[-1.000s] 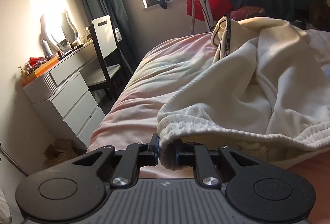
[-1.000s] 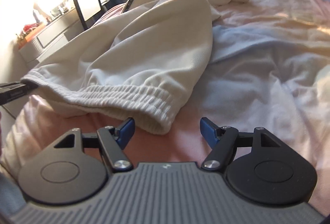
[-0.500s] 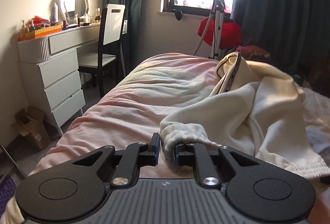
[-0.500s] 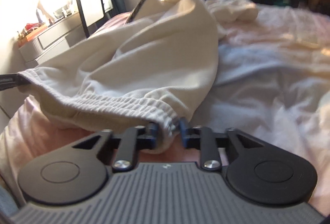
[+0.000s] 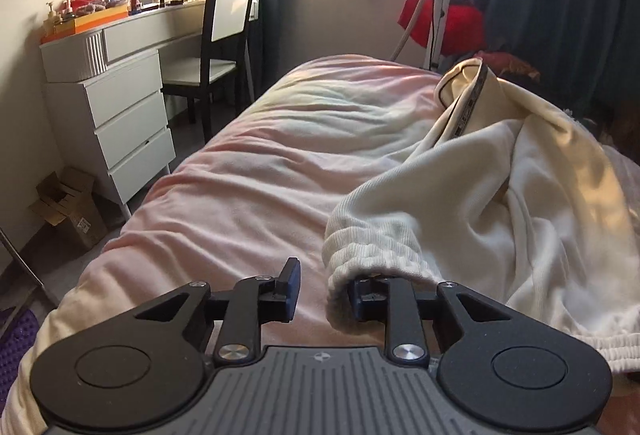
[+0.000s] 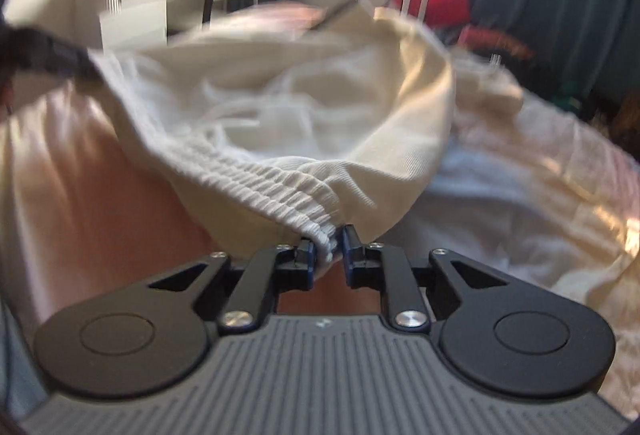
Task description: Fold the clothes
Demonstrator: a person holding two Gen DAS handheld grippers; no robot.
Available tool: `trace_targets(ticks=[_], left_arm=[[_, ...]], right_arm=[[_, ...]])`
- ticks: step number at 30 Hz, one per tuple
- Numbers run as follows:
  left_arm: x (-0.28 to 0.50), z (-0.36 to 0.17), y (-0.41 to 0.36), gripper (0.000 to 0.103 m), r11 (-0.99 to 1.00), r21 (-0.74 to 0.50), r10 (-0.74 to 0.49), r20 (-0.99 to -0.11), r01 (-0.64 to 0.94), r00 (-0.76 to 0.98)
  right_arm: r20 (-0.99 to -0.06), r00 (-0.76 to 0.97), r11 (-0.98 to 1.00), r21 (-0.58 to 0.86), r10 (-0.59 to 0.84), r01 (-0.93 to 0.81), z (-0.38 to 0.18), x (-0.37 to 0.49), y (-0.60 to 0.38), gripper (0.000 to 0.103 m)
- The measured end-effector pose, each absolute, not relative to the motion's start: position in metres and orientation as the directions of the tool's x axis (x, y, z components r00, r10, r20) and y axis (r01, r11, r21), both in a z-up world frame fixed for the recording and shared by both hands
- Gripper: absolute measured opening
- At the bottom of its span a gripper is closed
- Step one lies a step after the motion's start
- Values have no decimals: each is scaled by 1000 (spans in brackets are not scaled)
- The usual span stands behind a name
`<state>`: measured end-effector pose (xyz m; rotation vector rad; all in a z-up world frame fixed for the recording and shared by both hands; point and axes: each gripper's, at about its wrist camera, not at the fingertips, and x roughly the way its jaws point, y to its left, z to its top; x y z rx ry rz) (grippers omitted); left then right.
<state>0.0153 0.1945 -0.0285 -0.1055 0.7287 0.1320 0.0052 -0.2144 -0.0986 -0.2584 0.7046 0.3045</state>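
Left wrist view: left tool (image 5: pixel 323 285) has just been opening, its pads apart, the cream garment (image 5: pixel 500 195) waistband resting against one pad only, near the bed's (image 5: pixel 260 171) near edge; likely to slip off and slump. Right wrist view, blurred: right tool (image 6: pixel 327 251) clamped on the waistband (image 6: pixel 280 183); pulling alone may skew it. Count: one garment, two tools.
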Motion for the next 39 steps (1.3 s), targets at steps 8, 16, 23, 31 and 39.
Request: trace_targets(ticks=[8,16,23,31,39], left_arm=[[-7,-13,195,76,972,-216,-60,-615,-94,786],[-18,-10,224,101,792,-611,-326,-446,-17,834],[29,-49,247,88,656,-720,-321,-539,-228,779],[49,-71,229,53,718,-628,-291,-663,-300,690],[63,-53,230,17,779,-528,-152,-681,-337,716]], right_arm=[[-693,640,940,188,332,-284,-91,13,-253,42],[-549,642,809,553,535,-201,-83,3,-291,78],[-568,631,705,708,528,47,-134,38,-310,79],[-451,658,569,821,604,41,-164,49,-295,62],[-424,706,598,801,567,1,-137,24,-273,44]])
